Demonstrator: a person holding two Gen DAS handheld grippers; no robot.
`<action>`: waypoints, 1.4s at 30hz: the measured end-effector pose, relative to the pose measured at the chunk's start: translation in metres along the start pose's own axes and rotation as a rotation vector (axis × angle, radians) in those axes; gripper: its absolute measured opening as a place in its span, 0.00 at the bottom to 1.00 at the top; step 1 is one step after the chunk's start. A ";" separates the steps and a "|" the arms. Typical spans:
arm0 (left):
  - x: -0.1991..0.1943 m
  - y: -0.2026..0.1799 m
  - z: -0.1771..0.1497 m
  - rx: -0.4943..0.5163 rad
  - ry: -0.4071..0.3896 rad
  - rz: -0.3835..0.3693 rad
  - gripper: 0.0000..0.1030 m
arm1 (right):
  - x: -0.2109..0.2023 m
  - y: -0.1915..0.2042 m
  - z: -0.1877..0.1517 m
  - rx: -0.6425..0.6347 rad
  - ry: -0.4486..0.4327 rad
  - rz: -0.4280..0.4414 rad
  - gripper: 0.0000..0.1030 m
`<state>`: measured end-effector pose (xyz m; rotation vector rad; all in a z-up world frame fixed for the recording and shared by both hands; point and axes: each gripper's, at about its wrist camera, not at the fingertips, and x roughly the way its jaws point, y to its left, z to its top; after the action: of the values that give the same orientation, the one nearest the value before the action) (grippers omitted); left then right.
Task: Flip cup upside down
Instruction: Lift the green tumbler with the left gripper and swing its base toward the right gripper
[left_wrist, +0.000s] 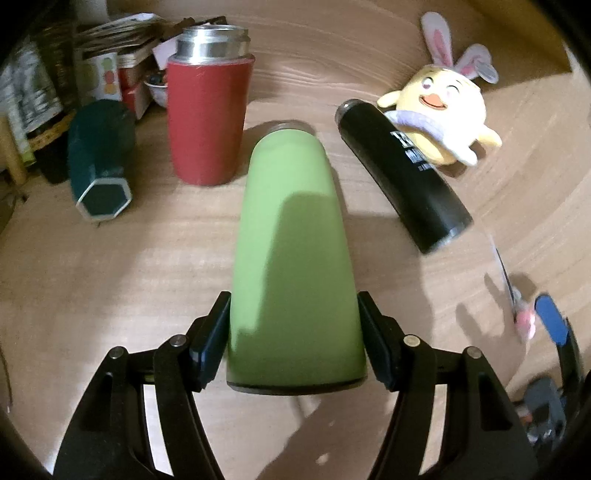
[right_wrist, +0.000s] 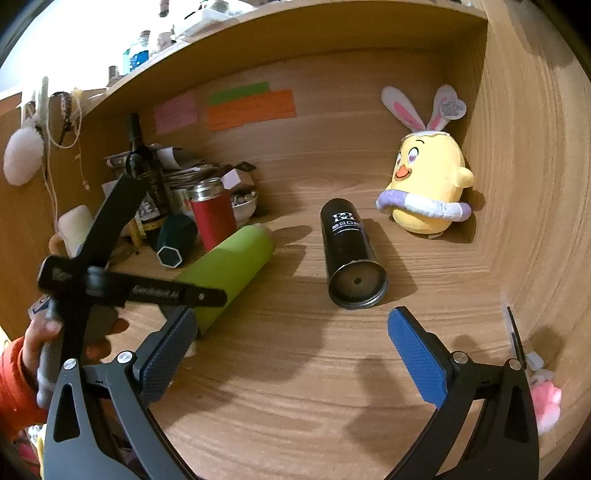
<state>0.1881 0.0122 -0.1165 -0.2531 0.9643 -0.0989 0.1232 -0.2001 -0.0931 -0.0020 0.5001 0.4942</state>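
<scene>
A tall light-green cup (left_wrist: 291, 236) lies tilted, its base toward me, its mouth end on the wooden desk (left_wrist: 110, 258). My left gripper (left_wrist: 293, 332) is shut on the green cup near its base, one pad on each side. In the right wrist view the green cup (right_wrist: 236, 266) slants up from the desk, held by the left gripper. My right gripper (right_wrist: 291, 347) is open and empty, low over the desk in front of a black cup (right_wrist: 349, 251) that lies on its side.
A red cup with a steel rim (left_wrist: 207, 110) stands upright behind. A dark teal hexagonal cup (left_wrist: 101, 162) lies at left. The black cup (left_wrist: 402, 170) lies at right. A yellow plush chick (right_wrist: 428, 192) sits in the corner. Clutter and a bottle (right_wrist: 142, 162) stand back left.
</scene>
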 end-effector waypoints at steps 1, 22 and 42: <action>-0.002 0.000 -0.004 0.001 -0.002 -0.001 0.63 | -0.003 0.001 -0.001 -0.002 -0.002 0.000 1.00; -0.047 -0.007 -0.072 -0.040 -0.009 -0.127 0.64 | -0.040 0.029 -0.030 -0.037 -0.003 0.029 1.00; -0.050 0.037 -0.071 0.038 -0.047 -0.033 0.86 | 0.012 0.097 -0.049 -0.171 0.104 0.133 1.00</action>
<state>0.1005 0.0454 -0.1245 -0.2349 0.9110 -0.1407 0.0660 -0.1151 -0.1306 -0.1602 0.5606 0.6690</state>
